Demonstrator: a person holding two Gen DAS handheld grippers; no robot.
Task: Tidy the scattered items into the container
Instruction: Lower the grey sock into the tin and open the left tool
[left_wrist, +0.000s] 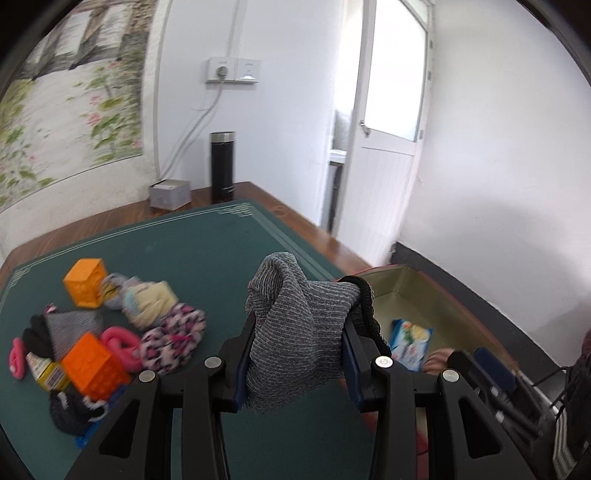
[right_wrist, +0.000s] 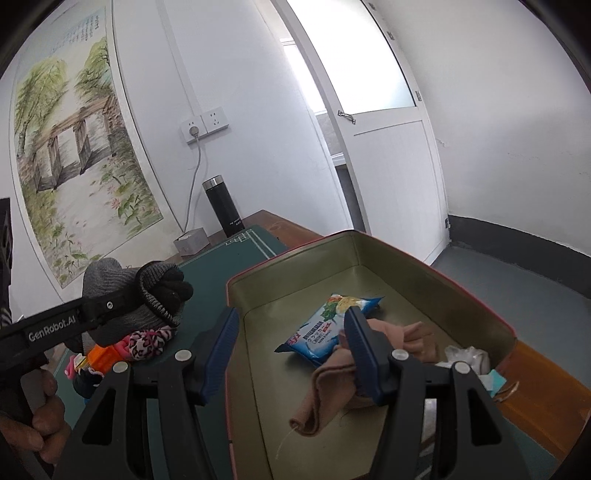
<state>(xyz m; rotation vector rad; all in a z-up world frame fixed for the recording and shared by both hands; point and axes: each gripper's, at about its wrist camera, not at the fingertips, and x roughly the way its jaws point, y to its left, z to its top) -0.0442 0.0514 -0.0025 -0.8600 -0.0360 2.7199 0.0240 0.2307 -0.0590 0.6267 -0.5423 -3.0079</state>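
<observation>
Item: grey knit sock (left_wrist: 295, 328), ribbed, with black toe and cuff, bunched and draped over the pads of my left gripper (left_wrist: 297, 354), which is clamped on it and holds it aloft between the pile and the tin container (right_wrist: 369, 254), I judge for carrying across. My right gripper (right_wrist: 291, 350), jaws apart and holding nothing, hangs over the tin, where a blue snack packet (right_wrist: 325, 328) and a tan cloth (right_wrist: 332, 384) lie. Remaining on the green mat (left_wrist: 207, 251): orange cubes (left_wrist: 85, 282), a leopard-print sock (left_wrist: 173, 339), and other socks, heaped together.
</observation>
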